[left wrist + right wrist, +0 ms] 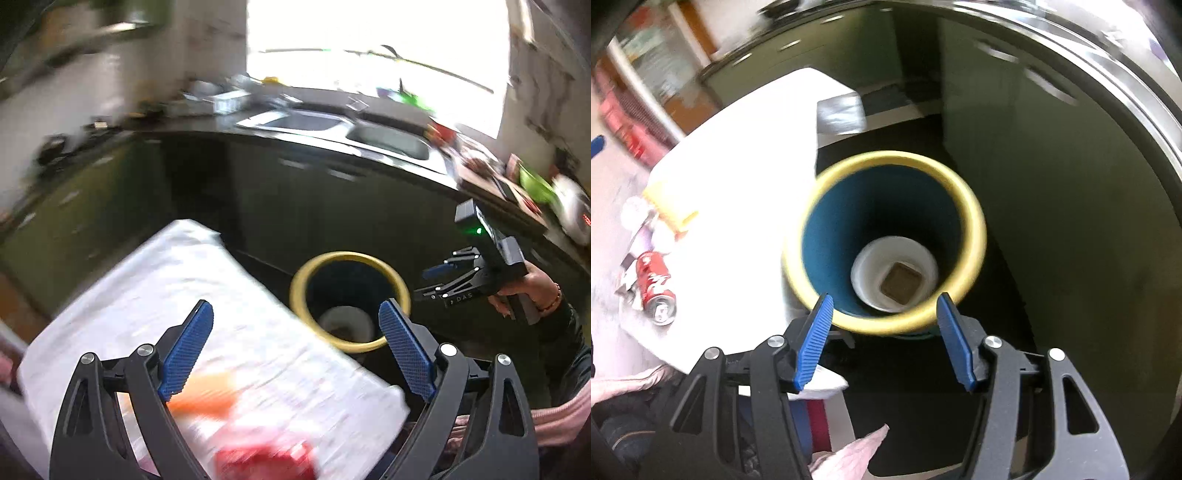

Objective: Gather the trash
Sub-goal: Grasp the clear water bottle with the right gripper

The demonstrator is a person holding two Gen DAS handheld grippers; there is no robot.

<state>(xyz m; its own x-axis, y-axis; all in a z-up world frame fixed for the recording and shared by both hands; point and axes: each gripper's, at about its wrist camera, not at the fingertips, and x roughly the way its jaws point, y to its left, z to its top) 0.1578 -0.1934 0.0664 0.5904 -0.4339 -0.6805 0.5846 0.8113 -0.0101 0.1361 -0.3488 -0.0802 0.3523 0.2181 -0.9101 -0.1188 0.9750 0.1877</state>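
Overhead, right gripper (884, 341) jaws wide, empty, above yellow-rimmed bin (975, 229).

The right tongs (439, 278), seen from the left wrist view, carry the white letters "DAS" on their black body. A red glowing numeric display shows on a white appliance (576, 218) at the far right of the kitchen desk, its digits too blurred to read. The red soda can (655, 290) lying on the white desk (738, 184) bears white script lettering, not legible.
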